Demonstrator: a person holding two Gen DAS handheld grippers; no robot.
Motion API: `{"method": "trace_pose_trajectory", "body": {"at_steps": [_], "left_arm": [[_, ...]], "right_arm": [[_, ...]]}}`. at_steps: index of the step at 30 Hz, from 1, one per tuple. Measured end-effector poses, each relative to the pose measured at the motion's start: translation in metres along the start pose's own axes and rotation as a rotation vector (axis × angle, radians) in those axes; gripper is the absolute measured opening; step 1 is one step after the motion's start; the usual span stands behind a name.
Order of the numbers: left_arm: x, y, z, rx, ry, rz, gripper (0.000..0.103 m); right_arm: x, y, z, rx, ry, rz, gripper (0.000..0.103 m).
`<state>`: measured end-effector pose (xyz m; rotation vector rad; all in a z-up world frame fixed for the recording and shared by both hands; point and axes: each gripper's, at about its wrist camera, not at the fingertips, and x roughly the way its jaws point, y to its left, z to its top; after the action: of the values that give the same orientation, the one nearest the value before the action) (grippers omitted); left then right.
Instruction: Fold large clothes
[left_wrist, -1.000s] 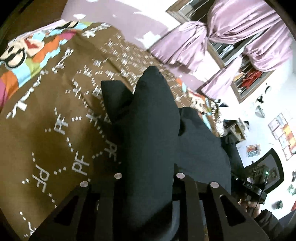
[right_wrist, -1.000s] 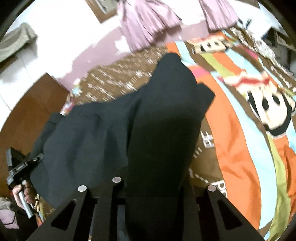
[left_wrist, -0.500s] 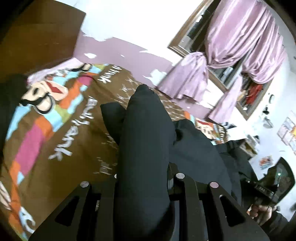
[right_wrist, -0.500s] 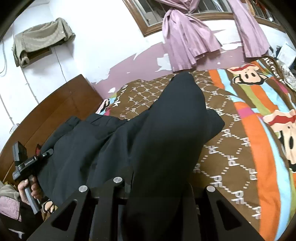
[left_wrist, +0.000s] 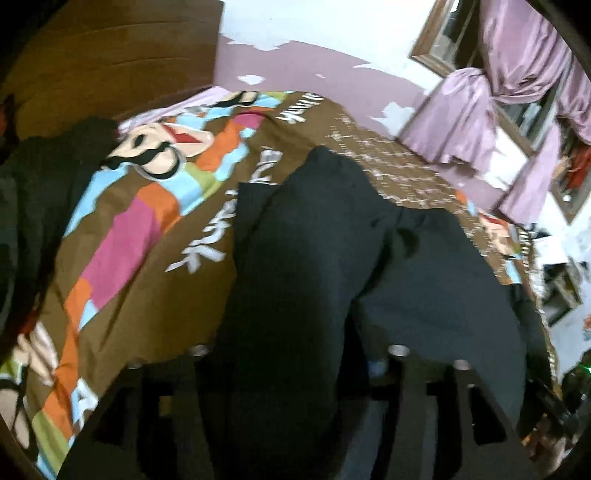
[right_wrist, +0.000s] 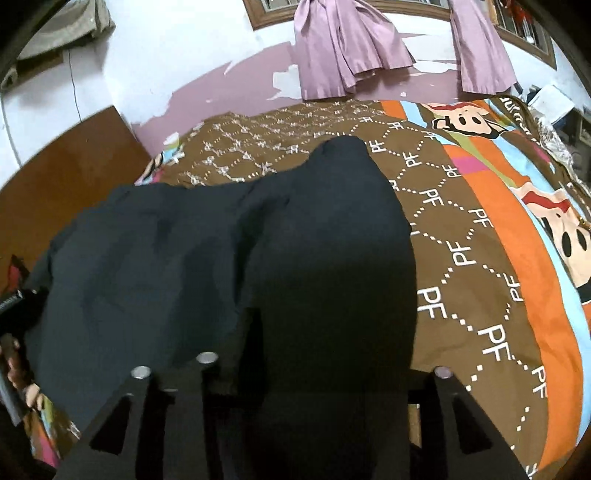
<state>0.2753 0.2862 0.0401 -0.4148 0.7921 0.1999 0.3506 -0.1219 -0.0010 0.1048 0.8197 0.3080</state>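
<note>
A large black garment (left_wrist: 314, 240) lies spread over the patterned bedspread (left_wrist: 147, 258), bunched up toward both cameras. My left gripper (left_wrist: 295, 354) has its jaws opening; a thick fold still sits between them, with a gap showing beside the right finger. In the right wrist view the same black garment (right_wrist: 221, 258) drapes over my right gripper (right_wrist: 291, 360), whose jaws are also opening, and the cloth hides its right finger. The bedspread (right_wrist: 461, 221) lies bare beyond the garment. Each view catches the other hand-held gripper at its edge.
A wooden headboard (left_wrist: 110, 55) stands at the bed's left end, also headboard (right_wrist: 66, 166). Purple curtains (left_wrist: 461, 110) hang at the window behind the bed, curtains (right_wrist: 343, 48). Another dark cloth (left_wrist: 37, 184) lies at the far left. A person's hand (right_wrist: 11, 354) holds the left tool.
Both pairs of jaws have spread apart from a tight pinch on the black cloth. Both views have swung across the bed, and the garment lies lower and flatter on the bedspread.
</note>
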Motion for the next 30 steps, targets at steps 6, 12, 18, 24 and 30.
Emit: {"method": "trace_pose_trajectory", "body": {"at_steps": [6,12,18,24,30], "left_arm": [[-0.008,0.000,-0.025,-0.003,-0.096,0.126,0.079],[-0.035,-0.016,-0.050,0.076,-0.222,0.175,0.093],[-0.055,-0.027,-0.072,0.121,-0.302,0.126,0.097],[-0.087,-0.040,-0.082,0.153,-0.400,0.065,0.100],[-0.120,-0.051,-0.091,0.186,-0.449,0.024,0.101]], "right_arm": [[-0.003,0.009,-0.015,-0.059,-0.062,-0.140,0.085],[-0.022,0.014,-0.022,-0.074,-0.160,-0.153,0.100],[-0.052,0.018,-0.029,-0.079,-0.265,-0.160,0.103],[-0.090,0.040,-0.038,-0.141,-0.378,-0.148,0.103],[-0.127,0.058,-0.049,-0.135,-0.438,-0.084,0.103]]}}
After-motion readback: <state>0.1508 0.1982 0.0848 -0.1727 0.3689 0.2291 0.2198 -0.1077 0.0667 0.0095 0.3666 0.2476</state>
